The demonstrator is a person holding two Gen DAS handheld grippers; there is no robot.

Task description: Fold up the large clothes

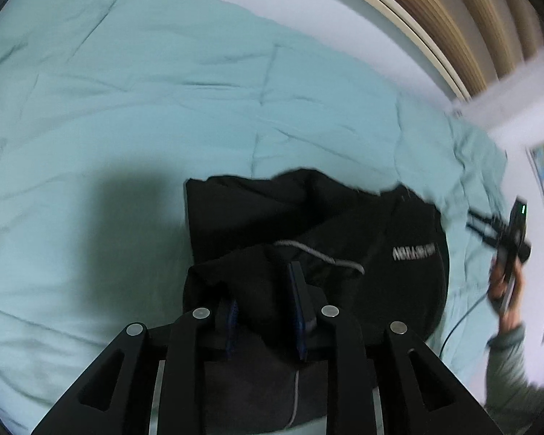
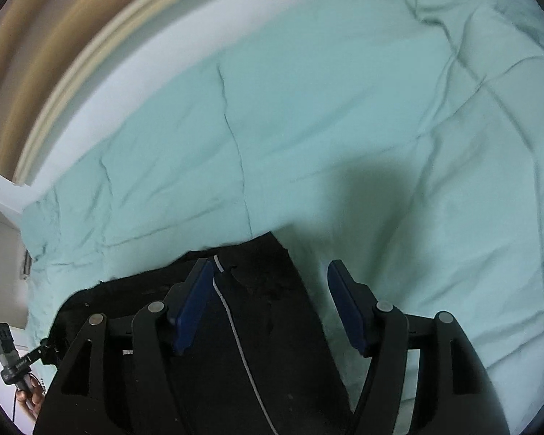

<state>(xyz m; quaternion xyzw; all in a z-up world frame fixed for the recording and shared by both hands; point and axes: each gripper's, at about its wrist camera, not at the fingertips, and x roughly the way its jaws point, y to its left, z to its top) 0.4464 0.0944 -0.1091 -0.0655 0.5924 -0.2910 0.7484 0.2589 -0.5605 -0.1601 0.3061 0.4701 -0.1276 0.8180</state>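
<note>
The left gripper (image 1: 264,290) is clamped on a fold of the black hoodie (image 1: 344,224); the right gripper (image 2: 268,282) hovers above it, fingers apart, over the green duvet (image 2: 308,127).

Home bedroom: bed with mint quilt (image 1: 163,108), wooden headboard (image 1: 471,18).

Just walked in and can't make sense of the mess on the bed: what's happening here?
A person is folding a black hoodie on a mint green duvet, with a tool in each hand. The left tool has a bunch of the hoodie's fabric between its fingers, near the grey drawstring. The right tool is open above the hoodie's edge, gripping nothing.
</note>
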